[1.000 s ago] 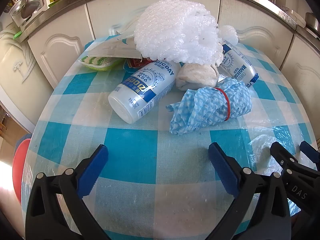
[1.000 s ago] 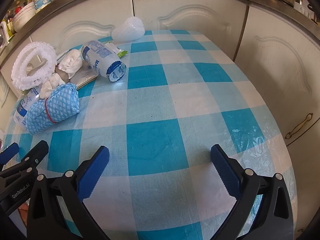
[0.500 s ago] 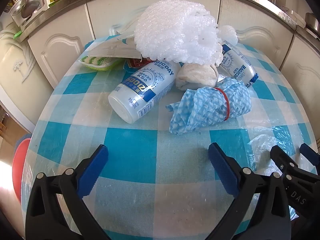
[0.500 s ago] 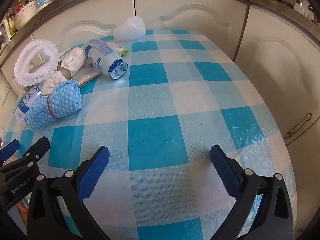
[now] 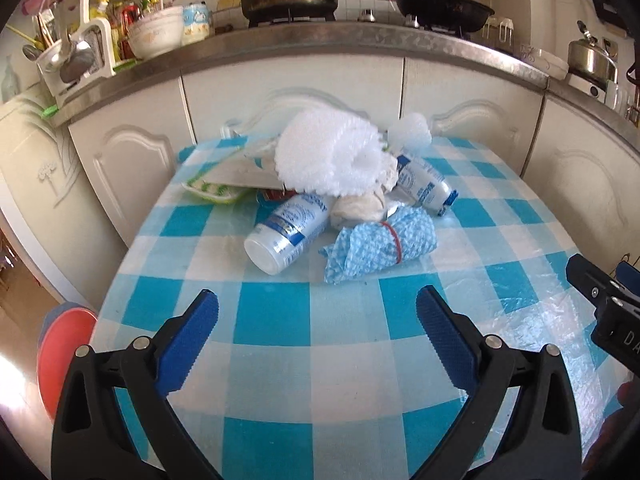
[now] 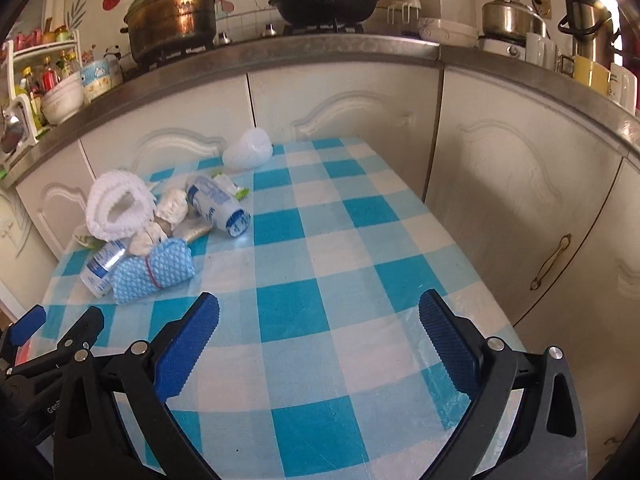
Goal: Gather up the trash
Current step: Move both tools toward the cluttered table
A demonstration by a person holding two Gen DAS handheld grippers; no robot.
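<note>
- Both cameras had pulled back and tipped upward since a second earlier, so the trash pile sat smaller and farther off, and the stove pots came into view.
- On the left, the left claw [image 5: 316, 320] hung spread wide and empty above the checked worktop [image 5: 276, 316].
- At the worktop's far end, well apart from both claws, lay the trash: a blue cloth bundle [image 5: 380, 248], two white bottles [image 5: 286, 232], a roll of bubble wrap [image 5: 328, 160] and crumpled paper.
- Alongside it, the right claw [image 6: 320, 320] was likewise released, holding nothing.
- Collection looked barely begun, with nothing yet picked up.
- Next, one claw would probably need to reach forward to the nearest piece, likely the cloth bundle, and straddle it before closing.
- No bin could be made out; a thin plastic sheet [image 5: 532, 320] lay near the right claw.
</note>
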